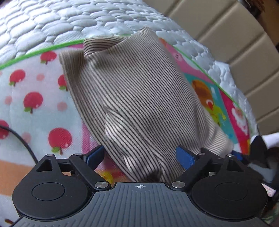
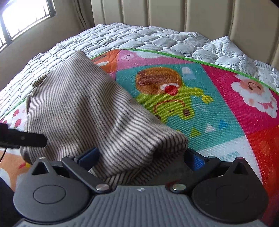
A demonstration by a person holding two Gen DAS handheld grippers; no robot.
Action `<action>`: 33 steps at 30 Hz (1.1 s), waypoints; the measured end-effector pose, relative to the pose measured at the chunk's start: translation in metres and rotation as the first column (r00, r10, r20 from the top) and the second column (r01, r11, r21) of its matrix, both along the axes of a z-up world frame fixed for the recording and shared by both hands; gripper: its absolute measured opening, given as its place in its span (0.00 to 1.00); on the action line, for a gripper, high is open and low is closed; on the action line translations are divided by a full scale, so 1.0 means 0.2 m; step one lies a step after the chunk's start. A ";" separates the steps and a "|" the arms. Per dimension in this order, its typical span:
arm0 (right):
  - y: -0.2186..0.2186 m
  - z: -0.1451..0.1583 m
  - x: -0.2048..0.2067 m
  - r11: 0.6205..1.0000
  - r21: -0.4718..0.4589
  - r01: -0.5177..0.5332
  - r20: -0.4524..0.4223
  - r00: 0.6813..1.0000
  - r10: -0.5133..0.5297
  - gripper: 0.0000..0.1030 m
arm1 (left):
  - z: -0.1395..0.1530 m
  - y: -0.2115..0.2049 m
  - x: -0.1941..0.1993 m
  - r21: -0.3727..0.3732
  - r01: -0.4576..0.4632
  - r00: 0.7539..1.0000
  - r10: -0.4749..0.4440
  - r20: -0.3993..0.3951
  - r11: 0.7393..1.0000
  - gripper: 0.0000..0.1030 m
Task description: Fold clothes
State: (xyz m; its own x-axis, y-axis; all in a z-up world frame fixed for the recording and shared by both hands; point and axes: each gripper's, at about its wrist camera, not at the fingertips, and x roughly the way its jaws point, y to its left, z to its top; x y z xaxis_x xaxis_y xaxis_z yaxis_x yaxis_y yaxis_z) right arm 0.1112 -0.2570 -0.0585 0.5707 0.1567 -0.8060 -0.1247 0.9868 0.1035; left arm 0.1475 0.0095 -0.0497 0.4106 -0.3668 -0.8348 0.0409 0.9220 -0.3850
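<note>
A brown-and-white striped garment (image 1: 130,96) lies bunched and tented on a colourful cartoon play mat (image 1: 31,104). My left gripper (image 1: 139,157) is open, its blue fingers (image 1: 94,155) spread wide, and the garment's near end sits between them. In the right wrist view the same garment (image 2: 75,108) slopes down into my right gripper (image 2: 144,157), also open with the folded edge between its blue fingers (image 2: 194,159). The left gripper's black body (image 2: 22,138) shows at the garment's left side. Whether any finger presses the cloth is hidden.
The mat (image 2: 218,113) covers a grey quilted mattress (image 2: 139,36). A beige padded headboard (image 2: 174,14) stands behind, with a window (image 2: 22,15) at the far left. A black cable (image 1: 22,139) trails over the mat beside the left gripper.
</note>
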 end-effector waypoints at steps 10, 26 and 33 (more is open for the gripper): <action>0.26 -0.01 -0.18 0.987 -0.034 -0.157 -0.002 0.988 0.157 1.00 | 0.00 -0.03 0.20 0.105 0.010 0.997 -0.018 0.076 0.994 0.88; 0.11 0.17 -0.23 0.992 0.083 -0.094 0.137 0.987 0.082 1.00 | 0.06 0.11 -0.09 0.107 0.013 0.999 -0.017 0.037 0.994 0.92; -0.03 0.14 -0.17 0.993 -0.013 0.118 0.189 0.975 -0.113 1.00 | 0.05 0.07 -0.27 0.228 0.115 0.991 -0.127 0.039 0.967 0.95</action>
